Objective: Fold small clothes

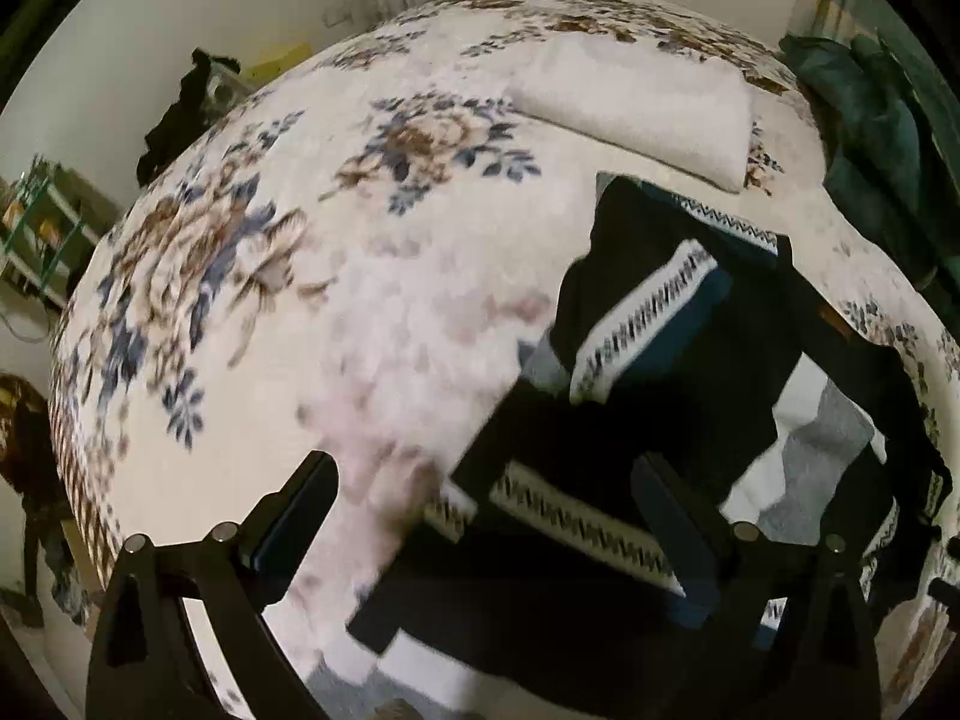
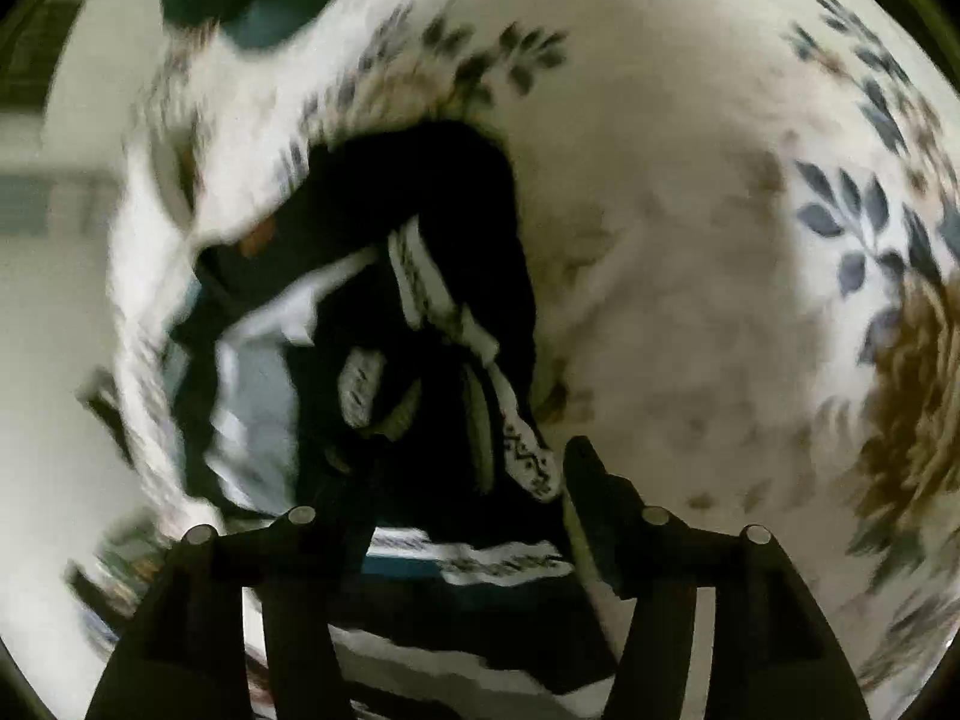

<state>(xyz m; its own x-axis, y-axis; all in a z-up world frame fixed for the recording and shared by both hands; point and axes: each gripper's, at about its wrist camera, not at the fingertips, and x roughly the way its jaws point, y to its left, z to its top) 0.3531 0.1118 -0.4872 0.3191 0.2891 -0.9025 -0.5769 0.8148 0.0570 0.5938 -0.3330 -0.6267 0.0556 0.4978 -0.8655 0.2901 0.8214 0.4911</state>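
Floral bedding [image 1: 372, 312] covered the bed. Nearest, the left gripper [image 1: 486, 516] stood wide open over the edge of the dark garment [image 1: 654, 324] — nothing held. The right gripper [image 2: 444, 492] also gaped, garment bunched between its fingers. Beyond lay a white pillow [image 1: 636, 102].

Dim indoor light; heavy motion blur, worse right view; fisheye edges warped, vignetted

Motion blur smears the dark garment [image 2: 420, 276], its lower part cut off.
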